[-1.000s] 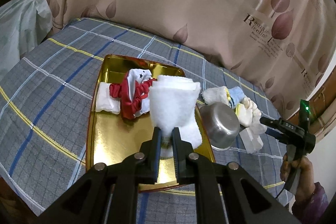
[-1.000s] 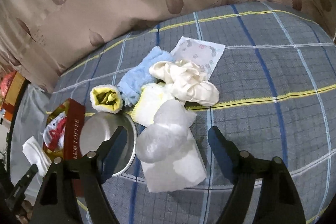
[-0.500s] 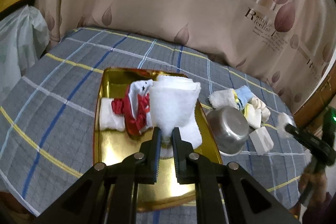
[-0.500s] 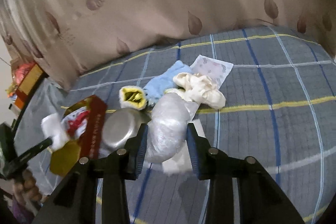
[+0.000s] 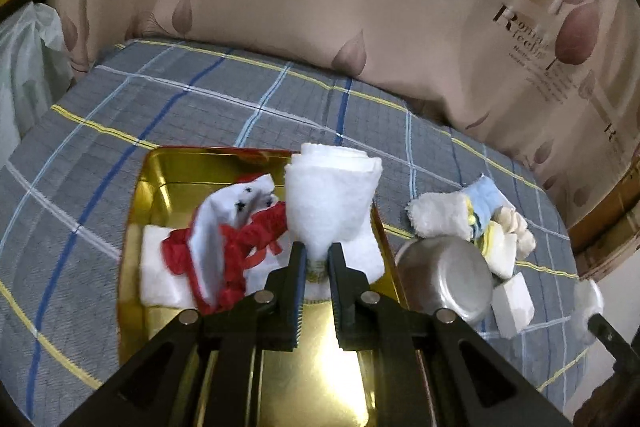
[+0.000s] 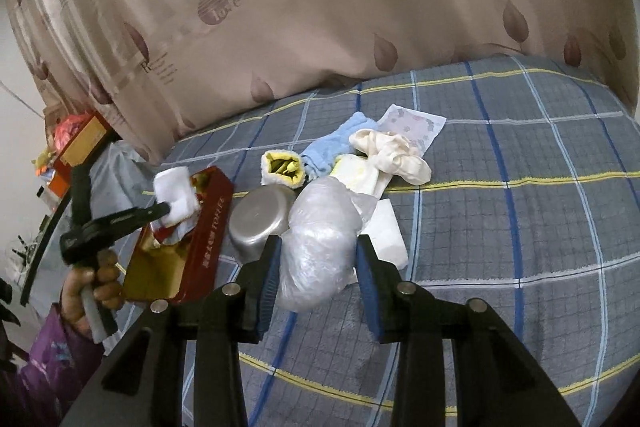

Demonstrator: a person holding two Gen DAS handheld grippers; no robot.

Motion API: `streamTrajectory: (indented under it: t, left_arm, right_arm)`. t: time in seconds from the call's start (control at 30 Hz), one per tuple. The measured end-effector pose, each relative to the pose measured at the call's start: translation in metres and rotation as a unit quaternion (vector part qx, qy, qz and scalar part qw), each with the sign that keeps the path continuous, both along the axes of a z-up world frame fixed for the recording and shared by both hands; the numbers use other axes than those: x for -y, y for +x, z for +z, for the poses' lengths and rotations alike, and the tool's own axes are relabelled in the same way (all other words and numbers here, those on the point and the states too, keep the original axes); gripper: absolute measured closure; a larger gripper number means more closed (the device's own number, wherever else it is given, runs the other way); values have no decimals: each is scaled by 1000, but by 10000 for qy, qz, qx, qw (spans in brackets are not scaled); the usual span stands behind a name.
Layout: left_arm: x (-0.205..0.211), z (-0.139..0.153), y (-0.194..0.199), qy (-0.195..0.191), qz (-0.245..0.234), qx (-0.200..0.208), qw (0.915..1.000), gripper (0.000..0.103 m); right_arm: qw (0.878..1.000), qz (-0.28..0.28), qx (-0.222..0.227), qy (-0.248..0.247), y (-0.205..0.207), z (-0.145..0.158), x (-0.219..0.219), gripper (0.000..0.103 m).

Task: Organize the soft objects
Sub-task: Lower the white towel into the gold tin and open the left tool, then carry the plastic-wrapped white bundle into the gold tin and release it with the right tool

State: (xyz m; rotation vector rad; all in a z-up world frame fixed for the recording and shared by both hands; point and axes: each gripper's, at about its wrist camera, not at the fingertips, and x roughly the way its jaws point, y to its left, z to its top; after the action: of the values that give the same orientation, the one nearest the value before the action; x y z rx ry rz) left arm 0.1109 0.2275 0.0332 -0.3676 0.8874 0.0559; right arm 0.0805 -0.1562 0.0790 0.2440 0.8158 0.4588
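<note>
Left wrist view: left gripper [image 5: 317, 259] clamped on folded white fluffy towel [image 5: 330, 201], held above gold metal tray [image 5: 316, 367].
Right wrist view: right gripper [image 6: 318, 261] closed around crinkled clear plastic bundle [image 6: 318, 237]; steel bowl [image 6: 260, 221] left of fingers.

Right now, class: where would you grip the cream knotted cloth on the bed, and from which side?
Probably the bunched knot of the cream knotted cloth, from above. It stands proud of the flat printed sheet beneath, and its right side faces bare plaid bedspread.
</note>
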Motion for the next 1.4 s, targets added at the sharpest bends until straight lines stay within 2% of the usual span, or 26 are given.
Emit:
streamTrajectory:
  t: [0.07,0.23,0.37,0.47,0.57,0.67,0.8,0.9,1.03,1.1,1.23,1.4]
  left_arm:
    - [6,-7,9,130,-20,-160,9998,90]
    - [13,-16,15,259,-63,-253,9993,87]
    - [13,-21,21,252,-76,-440,9987,77]
    - [13,-15,17,327,-13,-294,9990,68]
    - [13,3,-2,401,47,16,9992,66]
    - [15,21,-34,722,283,215,9968,65]
    - [14,27,-90,1085,782,122,9909,64]
    - [10,24,-131,1158,1208,-19,9859,64]
    - [9,15,-180,1288,1640,-202,9778,64]
    - [9,13,-195,1358,1692,-202,9760,64]
    - [11,16,-208,1792,1812,-89,9669,64]
    - [9,21,-213,1904,1837,92,9643,64]
  right_arm:
    - [10000,31,-29,46,0,-1,0,69]
    - [9999,84,-79,111,1,-5,-2,69]
    - [9997,107,-108,166,-1,-6,-3,69]
    - [9996,154,-97,205,-4,-6,-5,69]
    - [9993,254,-76,259,-8,-3,-12,69]
    - [9981,503,-64,343,-11,3,-27,69]
    - [9941,1039,57,300,-19,14,-66,69]
    - [9890,1451,112,276,-24,21,-102,68]
    - [9810,1913,-35,318,-18,22,-152,68]
    - [9762,2144,-154,289,-11,18,-176,68]
    - [9715,2338,-399,38,5,4,-224,68]
    - [9642,2583,-506,-332,13,-7,-275,68]
